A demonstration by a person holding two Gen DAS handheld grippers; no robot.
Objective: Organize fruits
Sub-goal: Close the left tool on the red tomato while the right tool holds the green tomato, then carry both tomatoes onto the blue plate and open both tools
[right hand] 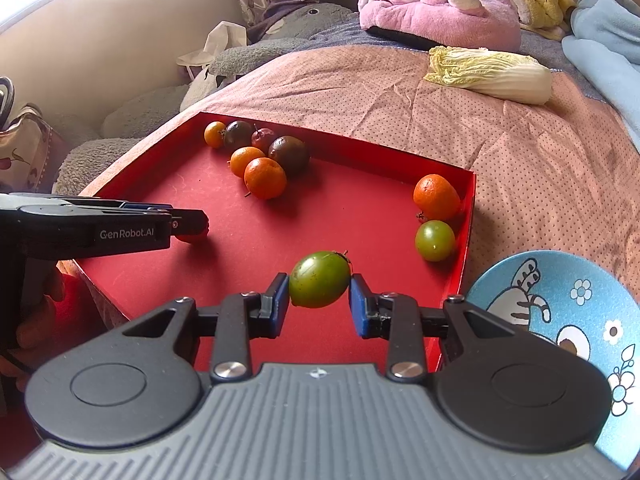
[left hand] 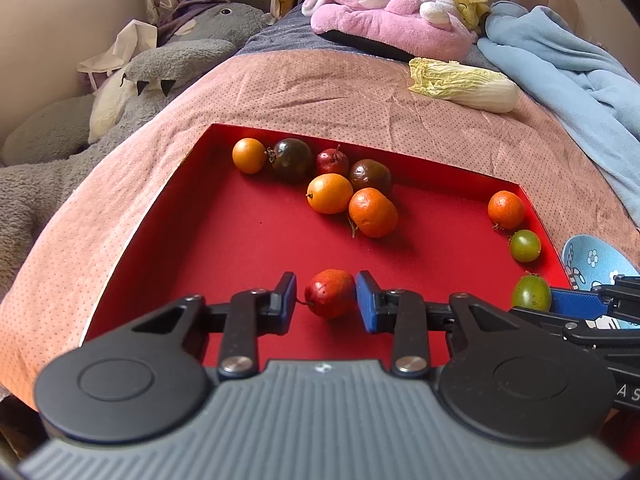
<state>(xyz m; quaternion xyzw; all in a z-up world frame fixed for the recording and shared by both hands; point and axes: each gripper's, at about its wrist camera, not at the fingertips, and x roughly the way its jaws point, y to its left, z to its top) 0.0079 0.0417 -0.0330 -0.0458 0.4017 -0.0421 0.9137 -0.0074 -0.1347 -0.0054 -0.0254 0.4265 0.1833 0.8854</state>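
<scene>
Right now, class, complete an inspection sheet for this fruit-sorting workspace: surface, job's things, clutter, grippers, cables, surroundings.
Surface: pink dotted bedspread, wrinkled.
Job's things: red tray holding orange, dark, red and green fruits; blue bowl beside its right edge.
Clutter: napa cabbage beyond the tray.
Grippers: left gripper around a red fruit; right gripper shut on a green fruit.
Cables: nothing seen.
Surroundings: pink plush, grey plush, blue blanket.

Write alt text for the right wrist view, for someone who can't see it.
The right tool grips a green fruit above a red tray on a bed, with orange, dark and green fruits farther back. A blue bowl sits right of the tray.
</scene>
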